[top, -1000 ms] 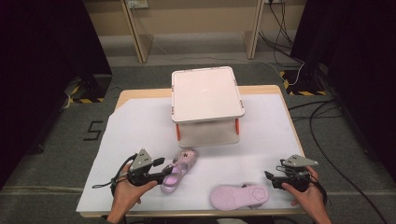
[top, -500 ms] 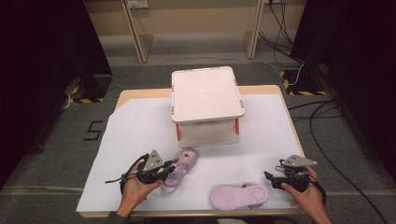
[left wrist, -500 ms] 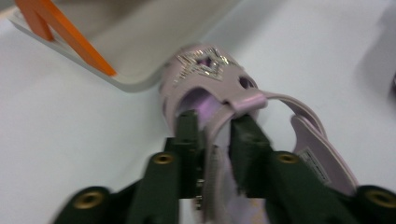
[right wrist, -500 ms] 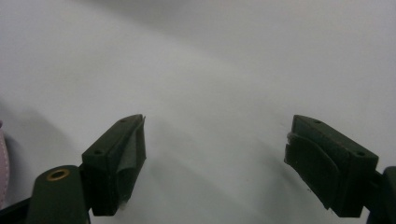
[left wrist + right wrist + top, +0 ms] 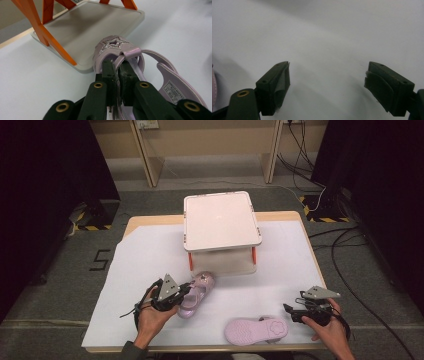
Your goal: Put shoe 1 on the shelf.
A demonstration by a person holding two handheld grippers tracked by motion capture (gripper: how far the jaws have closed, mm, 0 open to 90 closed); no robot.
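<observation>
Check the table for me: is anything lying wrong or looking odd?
Yes. The second sandal lies sole up near the front edge, by the open right gripper. The left gripper is shut on the upright sandal's strap.

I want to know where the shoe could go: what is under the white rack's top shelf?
Under the rack's top shelf a pale lower tray sits between orange legs, its visible part bare. The lilac shoe lies at its front edge. The far part is covered.
</observation>
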